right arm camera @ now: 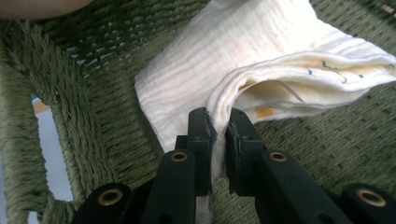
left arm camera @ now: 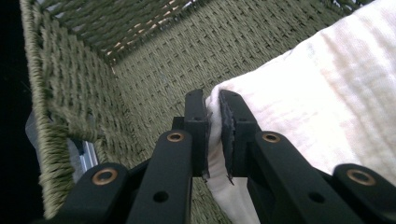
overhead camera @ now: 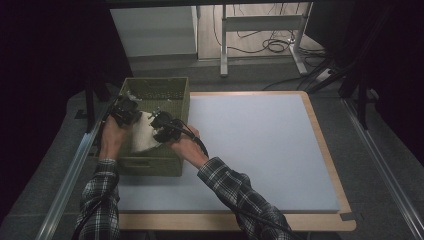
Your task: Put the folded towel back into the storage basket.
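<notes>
The folded cream cloth (overhead camera: 142, 134) hung inside the green woven basket (overhead camera: 177, 102), which stood at the left edge of the grey tabletop (overhead camera: 260, 145). The fingers (left arm camera: 233, 135) of the left gripper (left arm camera: 213, 133) were closed narrow on one edge of the cloth, and the right gripper (right arm camera: 219, 140) pinched another edge in the same way. It seemed that the step in hand was carrying the cloth with both grippers at the basket. The next move probably called for keeping both grips firm and moving the hands together.
</notes>
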A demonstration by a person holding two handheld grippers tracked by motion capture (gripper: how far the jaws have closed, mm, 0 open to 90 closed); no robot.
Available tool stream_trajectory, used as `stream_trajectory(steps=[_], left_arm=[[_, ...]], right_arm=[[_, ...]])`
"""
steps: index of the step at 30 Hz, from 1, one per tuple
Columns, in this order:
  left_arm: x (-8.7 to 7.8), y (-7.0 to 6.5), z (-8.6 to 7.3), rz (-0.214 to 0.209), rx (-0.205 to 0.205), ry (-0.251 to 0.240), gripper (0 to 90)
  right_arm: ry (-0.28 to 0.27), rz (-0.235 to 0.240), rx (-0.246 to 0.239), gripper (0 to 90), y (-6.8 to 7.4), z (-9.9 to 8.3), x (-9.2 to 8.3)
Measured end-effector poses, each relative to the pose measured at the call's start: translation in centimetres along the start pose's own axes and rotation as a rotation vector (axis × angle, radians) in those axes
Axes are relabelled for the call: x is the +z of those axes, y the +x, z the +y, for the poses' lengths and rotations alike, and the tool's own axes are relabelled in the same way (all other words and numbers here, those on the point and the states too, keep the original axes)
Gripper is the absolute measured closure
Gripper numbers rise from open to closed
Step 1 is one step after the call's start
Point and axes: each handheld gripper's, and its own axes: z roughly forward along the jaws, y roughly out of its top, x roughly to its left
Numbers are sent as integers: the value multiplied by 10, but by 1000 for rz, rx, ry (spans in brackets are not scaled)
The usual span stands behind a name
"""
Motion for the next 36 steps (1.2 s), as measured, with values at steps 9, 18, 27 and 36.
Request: stream_trajectory(steps=[9, 18, 27, 36], left_arm=[[11, -2, 0, -4, 19, 38, 818], [9, -1, 1, 20, -9, 16, 598], [-6, 2, 1, -12, -88, -54, 392], [-14, -1, -1, -122, -172, -118, 263]], right_arm=[[55, -19, -15, 793, 0, 2, 12], [11, -28, 1, 651, -4, 4, 6], [-54, -34, 34, 468, -13, 1, -14], [-96, -17, 19, 287, -18, -10, -34]])
